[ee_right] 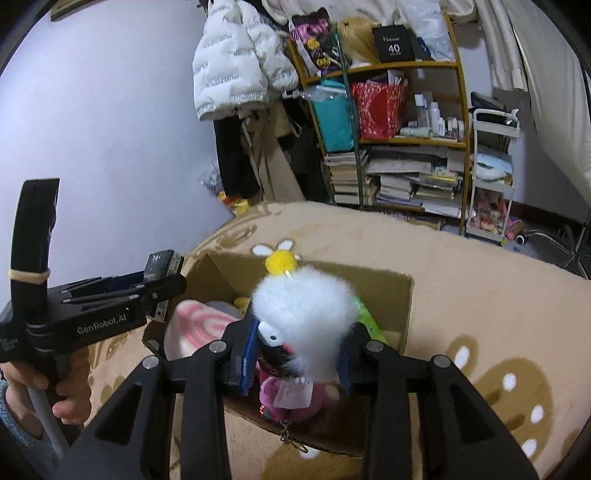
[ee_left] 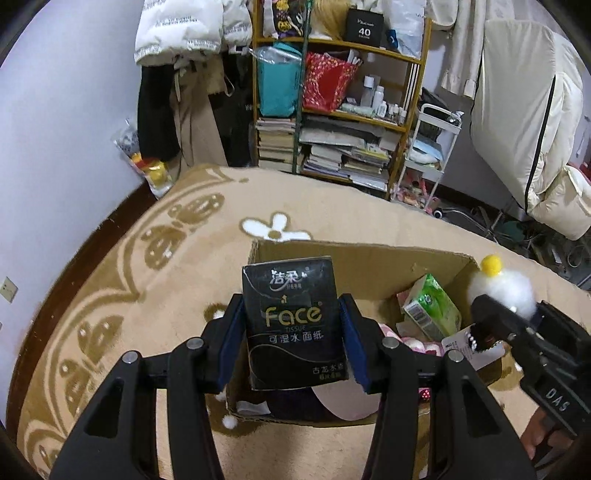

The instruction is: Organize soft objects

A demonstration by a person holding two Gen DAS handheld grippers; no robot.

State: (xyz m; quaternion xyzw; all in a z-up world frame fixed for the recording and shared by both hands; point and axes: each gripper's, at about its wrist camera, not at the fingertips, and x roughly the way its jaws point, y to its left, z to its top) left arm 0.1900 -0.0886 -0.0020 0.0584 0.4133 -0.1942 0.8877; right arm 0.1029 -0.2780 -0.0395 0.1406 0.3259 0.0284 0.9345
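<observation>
The left gripper held a black pack of facial tissue upright between its jaws, over the near left part of an open cardboard box that stood on a tan blanket with a brown butterfly pattern. The right gripper held a white fluffy plush toy with a yellow pompom in jaws set fairly narrow, sunk into its fur, above the middle of the same box. Inside lay a green tissue pack, a pink-and-white striped soft item and a pink plush with a paper tag. The box looked already well filled, so the tissue pack, if let go from where it hung, could land on the near rim and tip out onto the blanket. The plush could snag by its fur on a jaw pad and cling instead of dropping. The two grippers worked close together over one small opening and could knock each other. The black pack read "Face TISSUE" with Chinese characters above and below. The left gripper's body read "GenRobot.AI", the right one's "DAS". A black box on the bookshelf showed "40".
</observation>
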